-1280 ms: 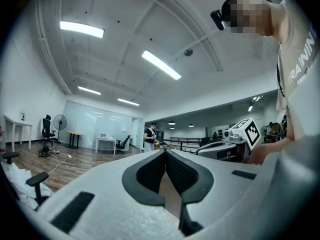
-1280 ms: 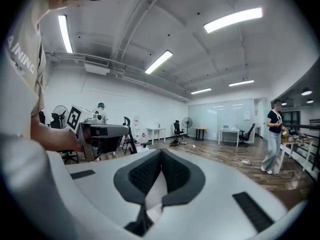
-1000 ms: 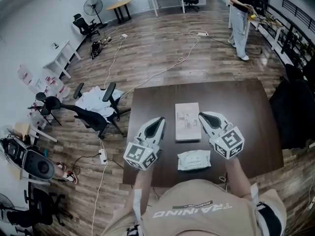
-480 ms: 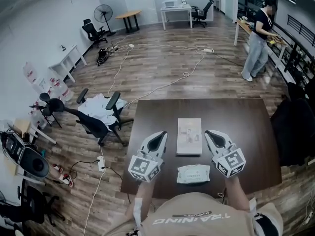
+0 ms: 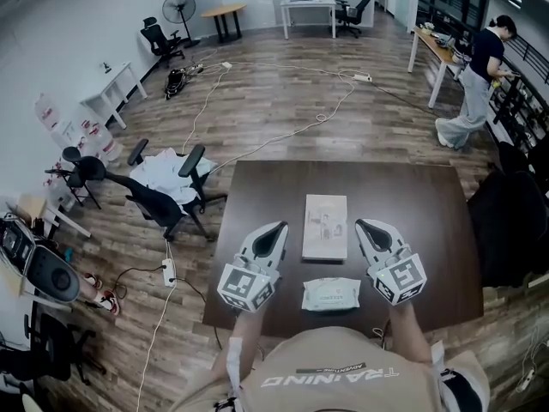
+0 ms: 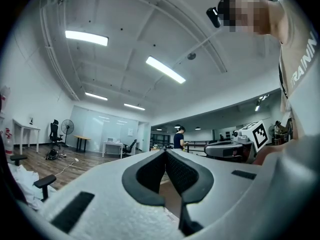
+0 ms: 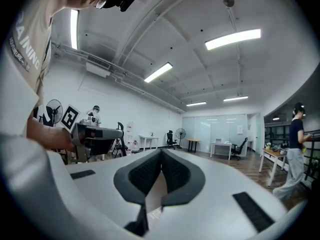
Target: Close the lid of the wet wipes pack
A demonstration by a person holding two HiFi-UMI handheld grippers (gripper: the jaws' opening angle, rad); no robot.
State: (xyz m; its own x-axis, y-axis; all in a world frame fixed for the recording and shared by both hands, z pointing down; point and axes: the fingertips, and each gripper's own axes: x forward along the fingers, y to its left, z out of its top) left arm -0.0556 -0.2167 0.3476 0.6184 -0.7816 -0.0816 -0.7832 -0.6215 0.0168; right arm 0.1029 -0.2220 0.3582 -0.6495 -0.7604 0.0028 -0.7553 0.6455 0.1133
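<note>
- The table [image 5: 429, 230] is dark, and the person stands at its near edge, so everything on it is in easy reach of both arms.
- A box [image 5: 325, 227] lies flat in the middle of the table, beyond the pack. It looks closed, and what it holds is not visible.
- The left gripper [image 5: 274, 230] is held level above the near left part of the table, pointing away from the person. Its jaws are together at the tips, with nothing between them.
- The right gripper [image 5: 369, 228] mirrors it on the other side, also level and pointing away. Its jaws are pressed together and hold nothing.
- The two grippers flank the box and sit apart from the pack, a posture that suits either getting ready or having drawn back.
- The pack [image 5: 331, 293] lies flat near the table's front edge, between the two grippers and just nearer than the box. Neither gripper touches it.
- Its lid sits on the top face, but it is too small to tell whether it is down or lifted. No wipes can be seen.
- If the lid is up, this fits a pause before pressing it shut. If it is down, it already lies as the task wants.
</note>
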